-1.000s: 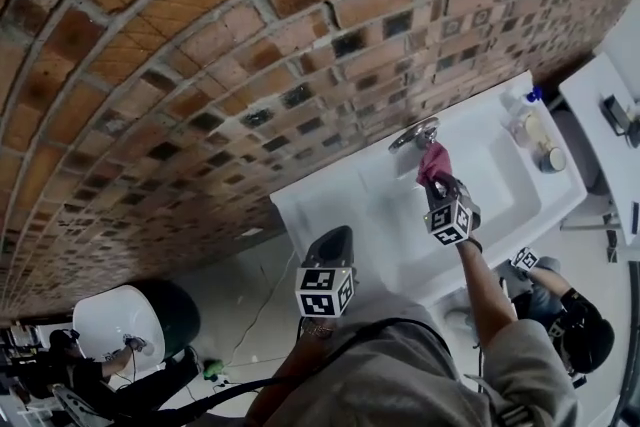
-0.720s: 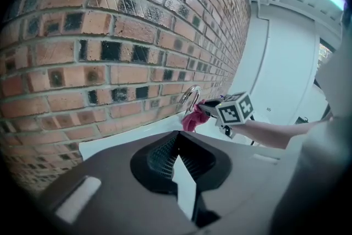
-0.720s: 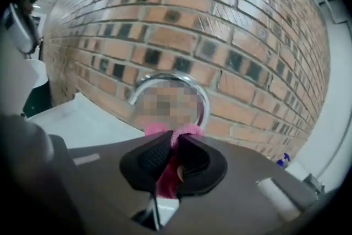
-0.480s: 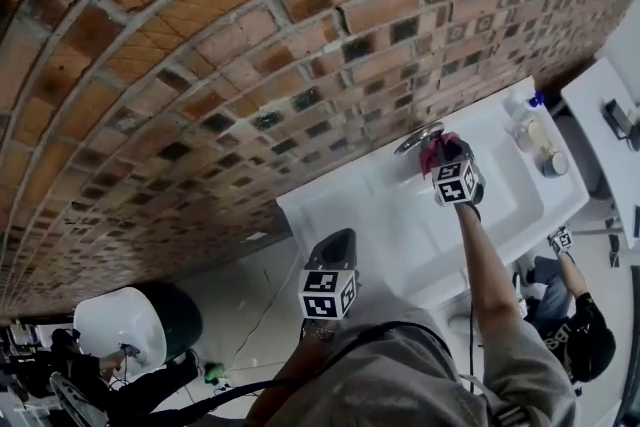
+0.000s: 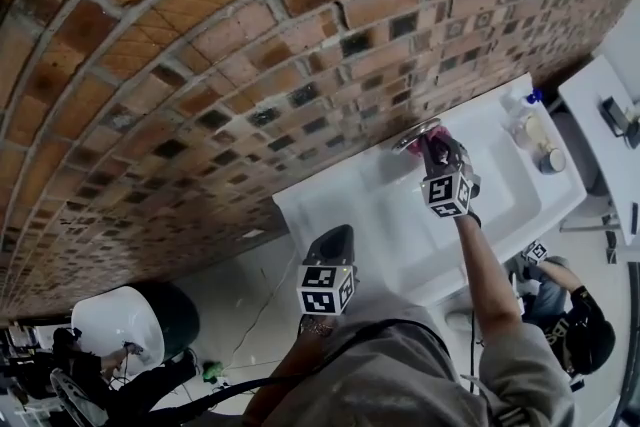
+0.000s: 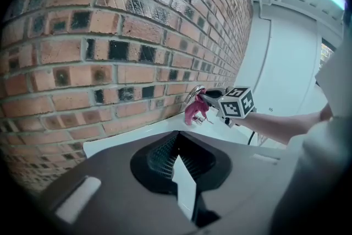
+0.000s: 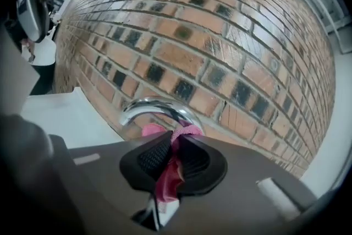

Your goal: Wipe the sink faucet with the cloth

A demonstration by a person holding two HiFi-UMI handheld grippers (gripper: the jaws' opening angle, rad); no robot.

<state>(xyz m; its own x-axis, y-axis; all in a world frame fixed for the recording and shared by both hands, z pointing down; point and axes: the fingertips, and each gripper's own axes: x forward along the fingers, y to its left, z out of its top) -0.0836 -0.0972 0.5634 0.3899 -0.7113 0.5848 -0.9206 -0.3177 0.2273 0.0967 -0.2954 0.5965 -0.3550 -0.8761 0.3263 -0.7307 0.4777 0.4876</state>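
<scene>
Right gripper [image 7: 171,159]: my jaws pinch the pink cloth [image 7: 165,181] at the faucet [image 7: 154,109].
Left gripper [image 6: 179,162]: jaws together, empty.
Risk: I fear the cloth snagging on the spout and pulling free.

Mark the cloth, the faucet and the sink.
cloth [image 7: 168,181]: right gripper view, the fold pinched between the jaws.
faucet [image 7: 156,105]: right gripper view, top of the chrome arch.
sink [image 5: 322,211]: head view, bare white deck at its left end.

The right claw [image 7: 174,143] hides the base of the faucet [image 7: 157,108] and most of the cloth [image 7: 166,181] pinched in it; bottles [image 5: 527,127] off to the claw's side are too small to identify.
</scene>
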